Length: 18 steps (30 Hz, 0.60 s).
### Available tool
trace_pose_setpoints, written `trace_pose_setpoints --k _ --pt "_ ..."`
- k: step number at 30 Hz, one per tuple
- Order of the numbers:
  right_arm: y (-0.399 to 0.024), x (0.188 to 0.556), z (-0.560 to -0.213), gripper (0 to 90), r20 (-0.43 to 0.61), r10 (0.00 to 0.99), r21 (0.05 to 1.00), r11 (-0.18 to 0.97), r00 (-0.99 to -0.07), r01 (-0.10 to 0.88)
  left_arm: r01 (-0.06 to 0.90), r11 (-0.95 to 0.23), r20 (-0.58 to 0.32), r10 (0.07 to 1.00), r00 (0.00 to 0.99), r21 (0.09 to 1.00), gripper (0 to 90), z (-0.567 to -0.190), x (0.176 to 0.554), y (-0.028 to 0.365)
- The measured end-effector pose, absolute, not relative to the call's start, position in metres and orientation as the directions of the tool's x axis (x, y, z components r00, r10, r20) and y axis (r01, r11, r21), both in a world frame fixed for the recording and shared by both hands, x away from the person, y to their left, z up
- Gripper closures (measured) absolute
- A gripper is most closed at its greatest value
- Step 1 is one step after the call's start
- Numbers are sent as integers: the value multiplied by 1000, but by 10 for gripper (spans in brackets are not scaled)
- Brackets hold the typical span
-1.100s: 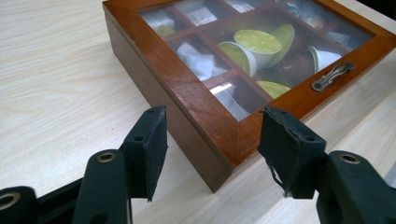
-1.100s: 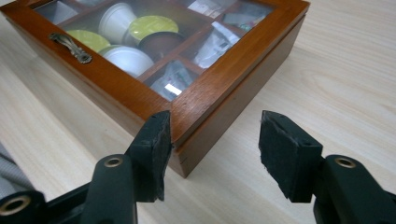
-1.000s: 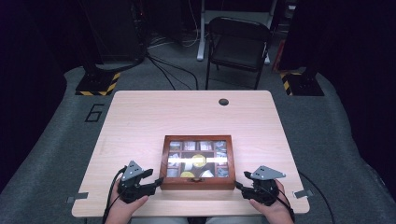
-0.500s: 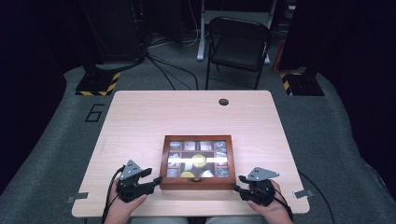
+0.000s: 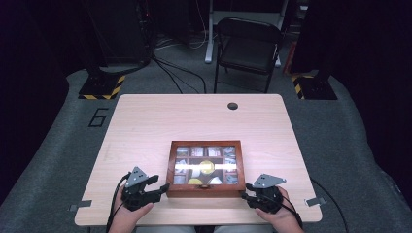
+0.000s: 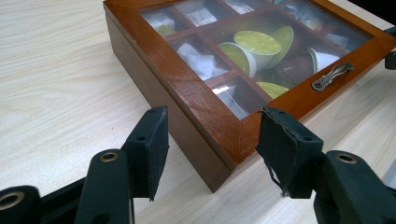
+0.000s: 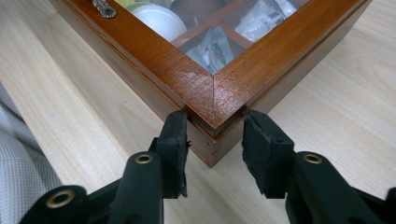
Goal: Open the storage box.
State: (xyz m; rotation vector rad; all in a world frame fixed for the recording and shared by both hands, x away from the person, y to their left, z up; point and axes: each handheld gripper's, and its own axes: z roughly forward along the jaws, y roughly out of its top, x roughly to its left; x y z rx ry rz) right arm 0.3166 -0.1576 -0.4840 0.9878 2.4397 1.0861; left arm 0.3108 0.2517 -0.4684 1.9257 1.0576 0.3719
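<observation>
Right gripper (image 7: pixel 212 128): its jaws have just been closing and now pinch the near right corner of the box (image 5: pixel 205 168), one pad on each side face just under the lid edge. One second ago that gripper stood a little off the corner; it now sits against it. Left gripper (image 6: pixel 210 135): position unchanged; its jaws stand at a moderate gap astride the near left corner, the right pad against the front face, the left pad clear of the side wall. No firm hold there.

Judgement: with the right corner gripped and the left bracketed, the box is being secured for a shift or a lid lift.

The box lies on the near middle of the table (image 5: pixel 145 121), lid down. It is rectangular, of reddish varnished wood with mitred corners and a glazed lid. An ornate metal handle (image 6: pixel 332 75) sits on the front rail. Wooden dividers form compartments holding foil-topped pods (image 6: pixel 256 43) and clear sachets. The table is pale wood laminate, matt.
</observation>
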Motion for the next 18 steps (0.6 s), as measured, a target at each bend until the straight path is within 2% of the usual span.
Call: trace_pose_setpoints --k 10,18 --pt "-158 317 -481 612 19 688 750 471 -726 465 532 -245 -162 779 606 811 427 -468 309 252" --pt "-162 317 -474 604 54 696 790 409 -716 457 519 -259 -152 768 622 815 427 -468 306 250"
